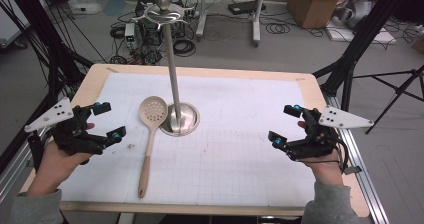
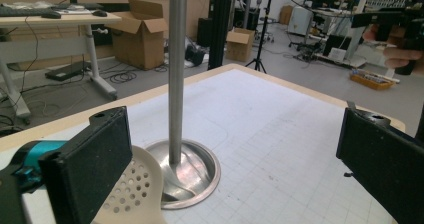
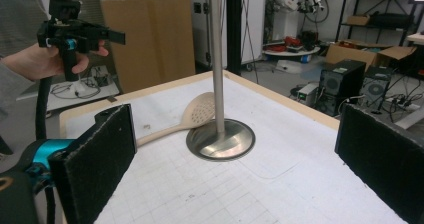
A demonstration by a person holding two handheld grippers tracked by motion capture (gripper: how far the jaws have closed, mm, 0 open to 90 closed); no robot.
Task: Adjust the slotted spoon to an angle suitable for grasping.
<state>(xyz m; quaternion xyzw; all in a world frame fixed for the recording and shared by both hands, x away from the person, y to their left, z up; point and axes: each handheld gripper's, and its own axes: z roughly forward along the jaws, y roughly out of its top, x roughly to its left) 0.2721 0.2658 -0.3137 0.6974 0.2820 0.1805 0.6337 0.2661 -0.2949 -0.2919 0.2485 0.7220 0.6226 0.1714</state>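
A beige slotted spoon (image 1: 149, 134) lies flat on the white mat, its perforated bowl (image 2: 132, 184) resting against the round steel base (image 1: 181, 119) of a tall metal rack. The rack's pole (image 1: 171, 59) rises to a ring of hooks (image 1: 162, 15) at the top. My left gripper (image 1: 109, 121) hovers open left of the spoon's bowl, jaws wide with nothing between them. At the right side of the table my right gripper (image 1: 284, 125) is open too, facing the rack. The spoon (image 3: 192, 116) and rack base (image 3: 220, 140) lie ahead between the right jaws.
The white gridded mat (image 1: 240, 149) covers most of the wooden table (image 1: 210, 71). Beyond the table are cardboard boxes (image 1: 312, 4), cables, computer cases and black tripod legs (image 1: 360, 39) on the floor. A metal rail (image 1: 367, 184) runs along the table's right edge.
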